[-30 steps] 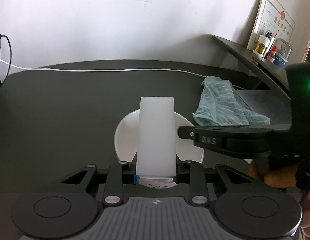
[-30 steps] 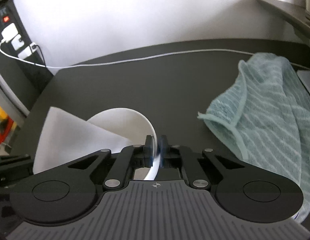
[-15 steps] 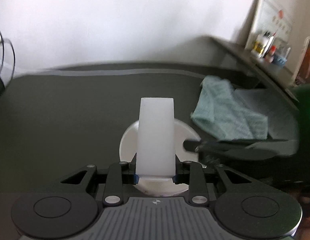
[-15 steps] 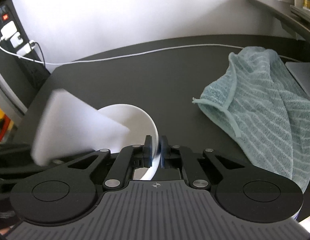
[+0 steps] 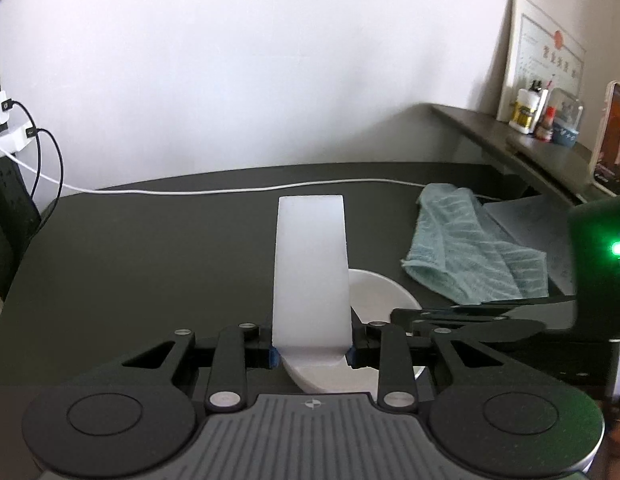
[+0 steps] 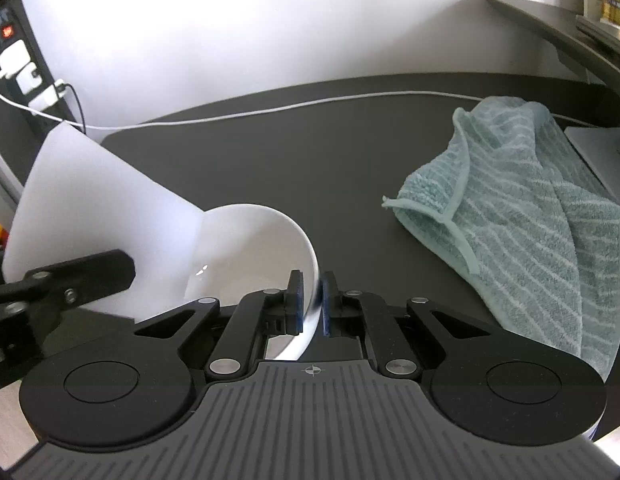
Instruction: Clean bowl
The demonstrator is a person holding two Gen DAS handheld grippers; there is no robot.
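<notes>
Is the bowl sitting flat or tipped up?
Tipped. The bowl leans with its opening turned toward the sponge, its rim pinched by the right gripper.

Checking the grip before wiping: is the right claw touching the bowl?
Touching. The right wrist view shows the right claw closed on the rim of the bowl, one pad inside, one outside.

White bowl point(image 6: 254, 264), white sponge point(image 5: 310, 272), teal white-striped towel point(image 6: 542, 216), dark grey table point(image 6: 310, 152).
</notes>
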